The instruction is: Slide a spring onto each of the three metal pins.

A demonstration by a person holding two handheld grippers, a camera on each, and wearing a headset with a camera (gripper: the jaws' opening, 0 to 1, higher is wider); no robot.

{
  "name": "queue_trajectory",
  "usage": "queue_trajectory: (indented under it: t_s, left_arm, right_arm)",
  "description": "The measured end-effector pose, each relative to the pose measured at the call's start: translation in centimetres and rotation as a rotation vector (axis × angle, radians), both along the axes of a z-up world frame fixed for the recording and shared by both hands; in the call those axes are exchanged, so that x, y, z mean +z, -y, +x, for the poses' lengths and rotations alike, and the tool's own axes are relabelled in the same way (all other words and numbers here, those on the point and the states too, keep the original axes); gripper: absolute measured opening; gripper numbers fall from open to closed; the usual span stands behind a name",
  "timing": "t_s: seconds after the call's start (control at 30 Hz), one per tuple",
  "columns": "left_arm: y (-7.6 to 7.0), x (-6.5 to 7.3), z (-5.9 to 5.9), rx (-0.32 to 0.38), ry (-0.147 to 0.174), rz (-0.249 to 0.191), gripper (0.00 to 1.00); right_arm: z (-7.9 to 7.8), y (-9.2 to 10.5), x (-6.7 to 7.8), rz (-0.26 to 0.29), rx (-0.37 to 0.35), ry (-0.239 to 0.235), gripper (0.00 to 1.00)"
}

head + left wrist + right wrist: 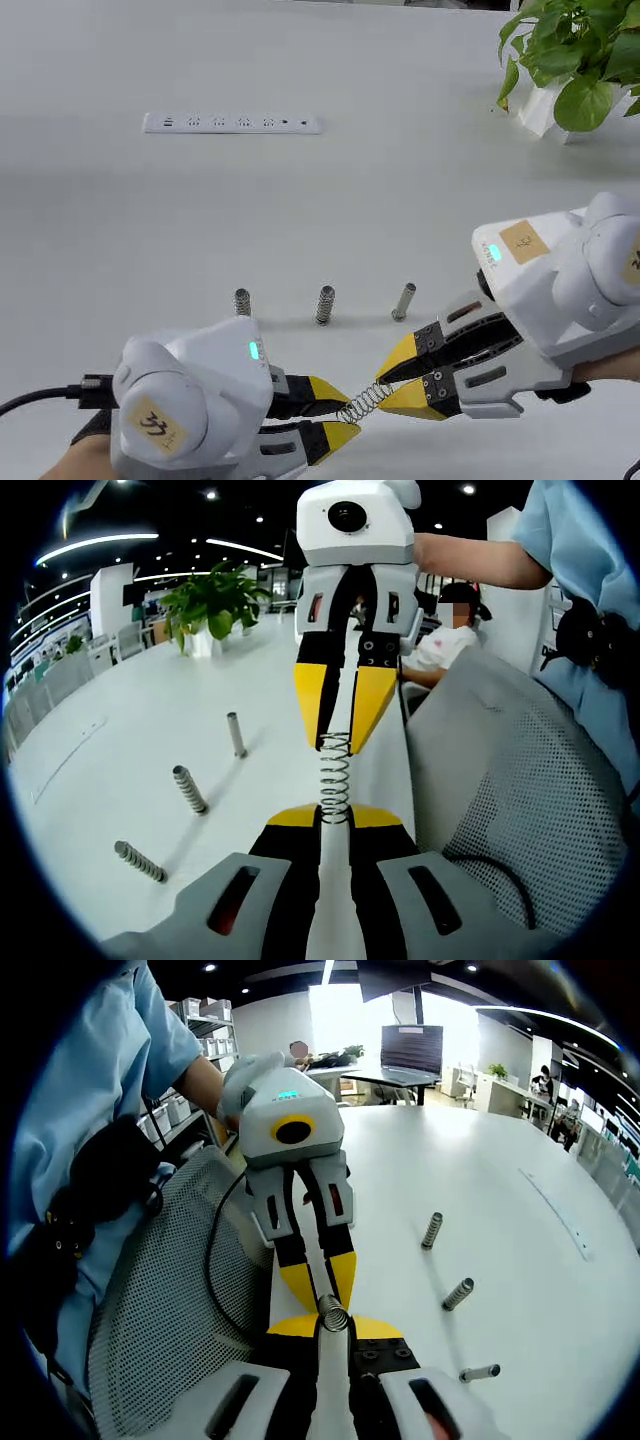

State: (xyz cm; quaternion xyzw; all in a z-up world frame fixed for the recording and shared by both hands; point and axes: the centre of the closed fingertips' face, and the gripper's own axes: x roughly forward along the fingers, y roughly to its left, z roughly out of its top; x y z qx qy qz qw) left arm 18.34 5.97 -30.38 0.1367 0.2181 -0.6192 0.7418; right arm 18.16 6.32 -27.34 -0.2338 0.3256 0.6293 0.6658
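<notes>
Left tongs [350,412], right tongs [384,393], slim coiled spring [365,402] between

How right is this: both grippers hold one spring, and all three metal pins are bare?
Wrong on the pins: in the head view just the right pin is bare; the left pin and middle pin carry springs. The rest holds.

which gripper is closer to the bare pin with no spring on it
Right. The right gripper is just short of the bare pin, toward the person; the left gripper is farther back and left. Both grip the spring.
</notes>
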Motion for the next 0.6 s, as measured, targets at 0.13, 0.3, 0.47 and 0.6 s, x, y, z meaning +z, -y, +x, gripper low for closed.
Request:
queue_trajectory:
  t_s: [0.13,0.3,0.47,0.6]
  left_arm:
    - [0.03,-0.12,0.01,-0.005,0.002,0.009,0.06]
    - [0.12,-0.29,0.05,-0.004,0.005,0.013,0.06]
    - [0.22,-0.34,0.03,0.001,0.007,0.007,0.06]
    - [0.22,-0.12,-0.05,0.014,0.004,-0.004,0.06]
  right_arm:
    - [0.04,-0.22,0.07,-0.006,0.012,0.015,0.07]
    - [0.08,-0.13,-0.07,-0.023,0.026,0.029,0.07]
    - [0.10,0.03,-0.13,-0.034,0.033,0.035,0.07]
    - [0.05,0.12,0.02,-0.044,0.040,0.040,0.07]
